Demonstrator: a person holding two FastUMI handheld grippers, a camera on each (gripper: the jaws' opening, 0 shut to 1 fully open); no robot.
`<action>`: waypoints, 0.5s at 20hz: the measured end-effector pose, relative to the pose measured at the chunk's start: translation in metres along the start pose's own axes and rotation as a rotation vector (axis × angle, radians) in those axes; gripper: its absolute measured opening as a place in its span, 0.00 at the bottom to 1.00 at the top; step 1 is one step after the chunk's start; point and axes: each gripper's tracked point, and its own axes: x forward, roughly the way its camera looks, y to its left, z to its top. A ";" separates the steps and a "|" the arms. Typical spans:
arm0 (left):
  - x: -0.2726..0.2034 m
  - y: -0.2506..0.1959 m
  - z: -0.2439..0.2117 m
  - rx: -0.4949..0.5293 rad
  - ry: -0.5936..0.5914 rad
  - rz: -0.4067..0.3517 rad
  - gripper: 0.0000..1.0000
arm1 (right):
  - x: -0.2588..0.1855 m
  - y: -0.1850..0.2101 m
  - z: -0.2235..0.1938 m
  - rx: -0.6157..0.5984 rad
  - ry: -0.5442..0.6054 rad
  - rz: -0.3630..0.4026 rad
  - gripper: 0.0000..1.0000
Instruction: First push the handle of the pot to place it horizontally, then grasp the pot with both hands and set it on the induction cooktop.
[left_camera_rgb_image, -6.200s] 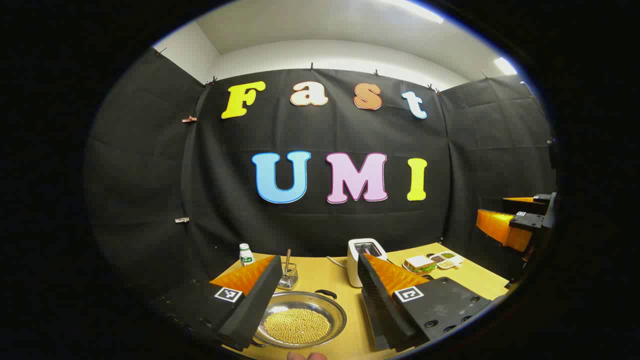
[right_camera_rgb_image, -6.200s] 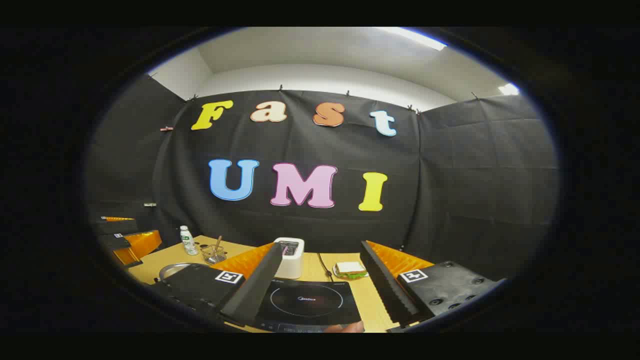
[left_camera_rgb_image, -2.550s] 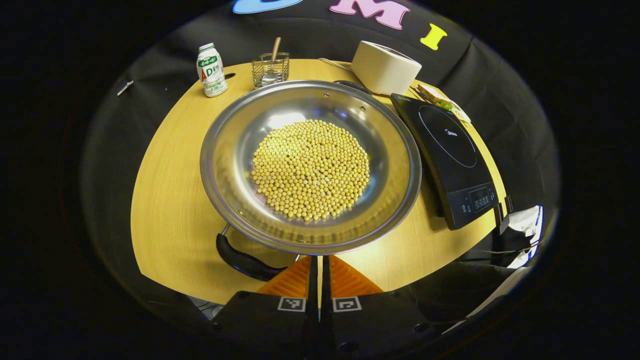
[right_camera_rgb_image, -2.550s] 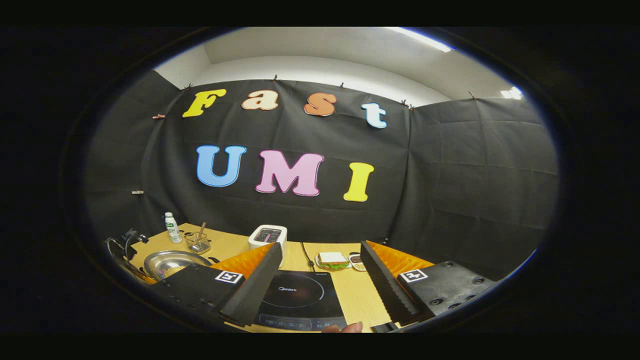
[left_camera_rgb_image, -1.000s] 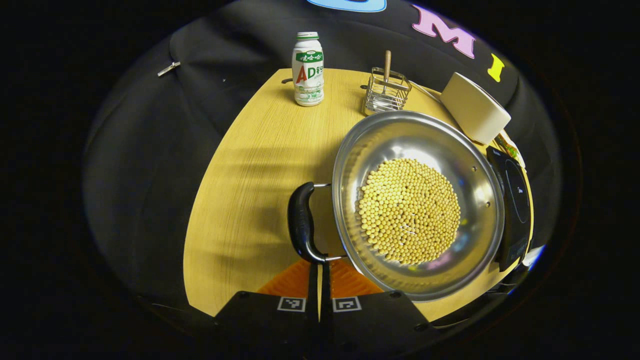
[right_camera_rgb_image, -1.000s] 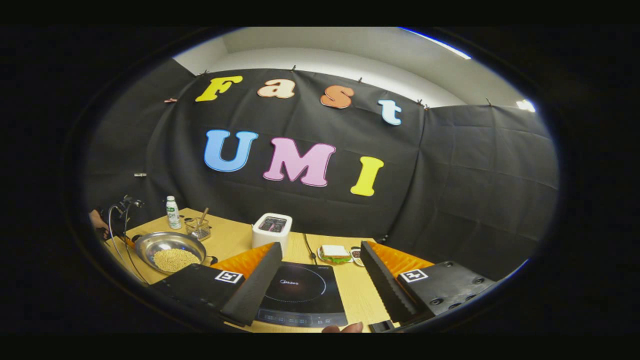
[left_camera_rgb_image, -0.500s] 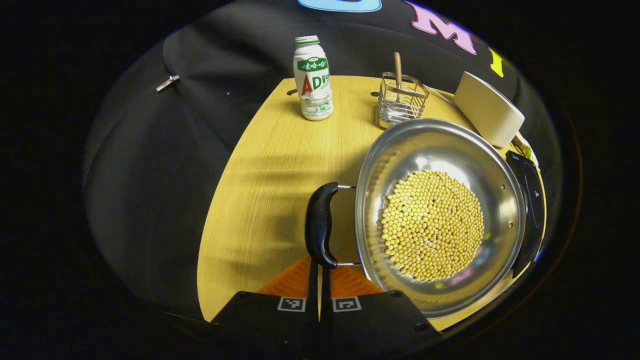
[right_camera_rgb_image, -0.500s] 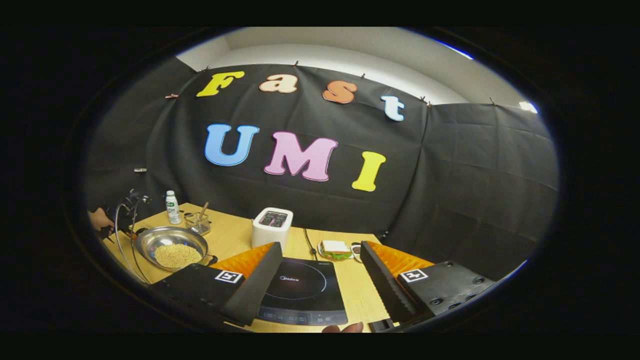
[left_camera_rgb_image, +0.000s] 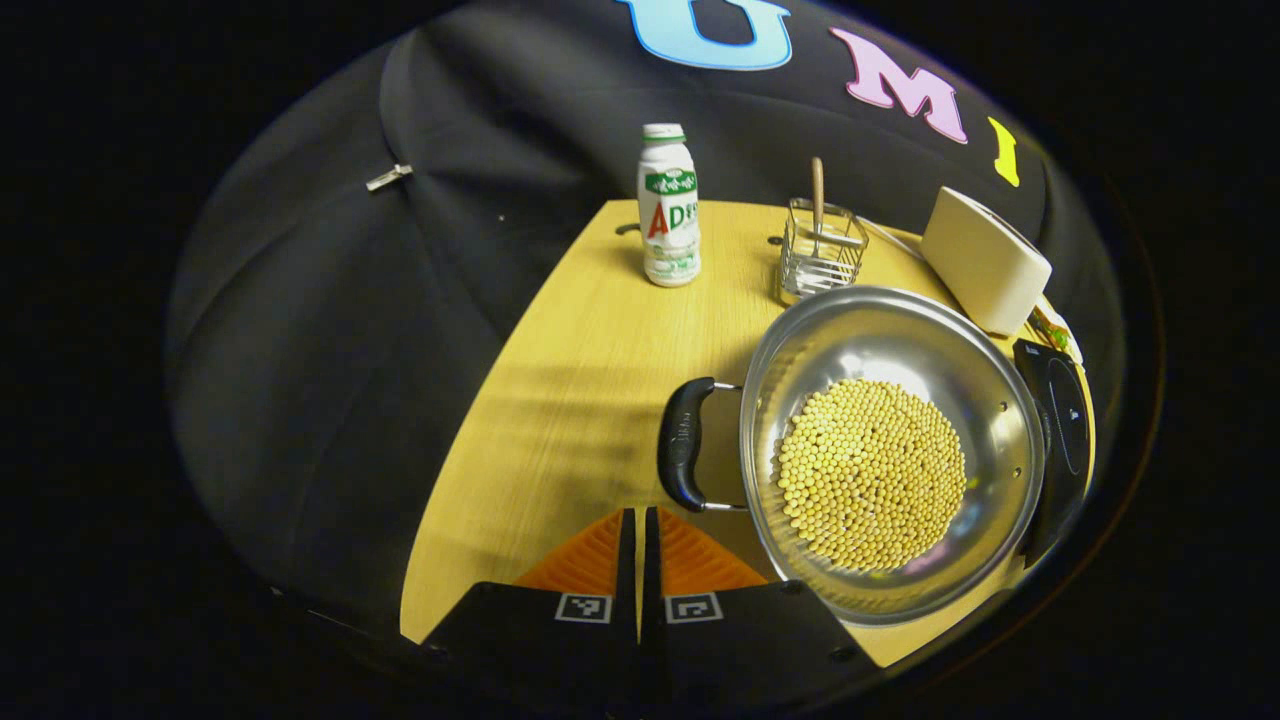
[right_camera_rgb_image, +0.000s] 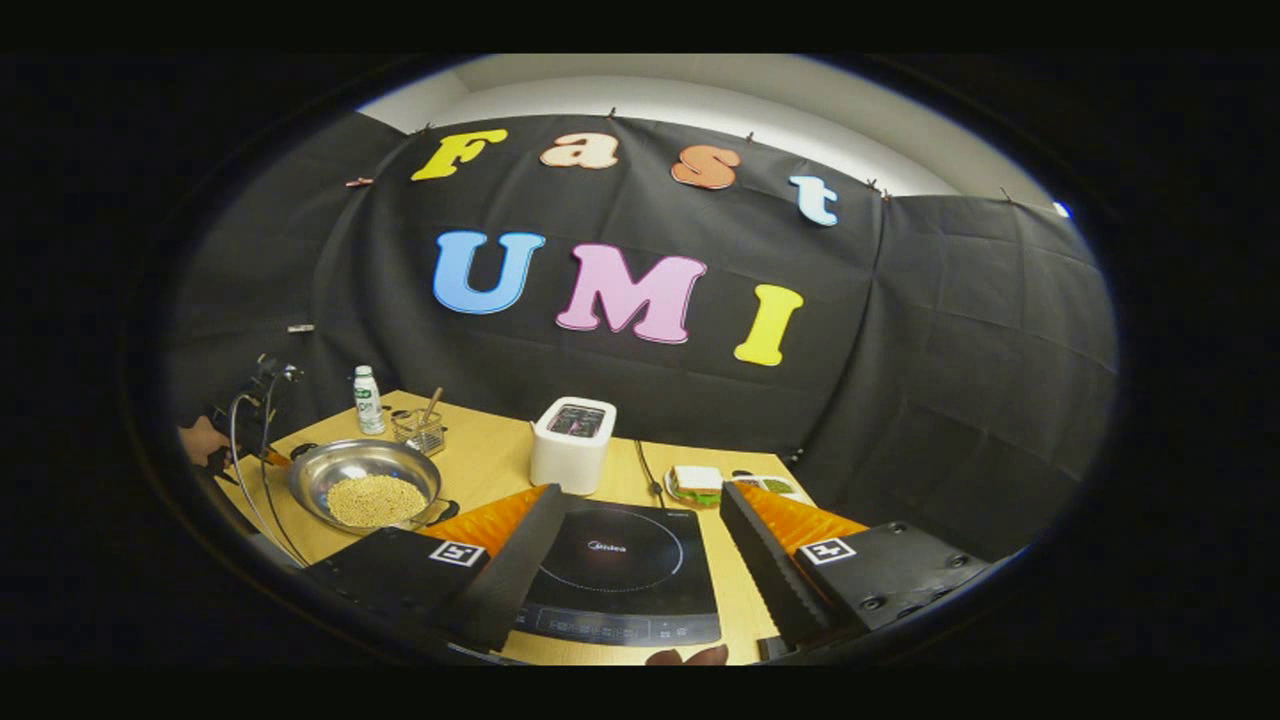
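Note:
A steel pot (left_camera_rgb_image: 890, 350) full of yellow beans stands on the wooden table (left_camera_rgb_image: 560, 420). One black handle (left_camera_rgb_image: 685, 445) points to the pot's left; the opposite one (left_camera_rgb_image: 1033, 500) lies against the black induction cooktop (left_camera_rgb_image: 1066, 420). My left gripper (left_camera_rgb_image: 637, 515) is shut and holds nothing, its tips just short of the left handle's near end. In the right gripper view the pot (right_camera_rgb_image: 365, 485) sits at the left, beside the cooktop (right_camera_rgb_image: 615, 570). My right gripper (right_camera_rgb_image: 640, 497) hangs open above the cooktop's front.
At the back stand a white bottle (left_camera_rgb_image: 670, 205), a wire basket with a spoon (left_camera_rgb_image: 820, 255) and a white toaster (left_camera_rgb_image: 985, 260). A sandwich plate (right_camera_rgb_image: 695, 482) lies behind the cooktop. A hand with the left gripper (right_camera_rgb_image: 215, 440) is at the table's left edge.
The pot has turned, so its handles now lie to left and right. My shut left gripper has drawn back slightly from the handle. The right gripper has stayed open and tilted down a little.

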 end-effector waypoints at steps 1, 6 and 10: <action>-0.008 0.002 0.002 -0.006 -0.024 -0.003 0.04 | 0.003 0.005 0.000 -0.003 0.004 0.012 0.98; -0.044 0.002 0.021 -0.002 -0.179 -0.049 0.06 | 0.023 0.035 -0.003 0.002 0.026 0.086 0.98; -0.060 -0.018 0.041 -0.030 -0.271 -0.166 0.46 | 0.041 0.074 -0.011 0.027 0.061 0.175 0.98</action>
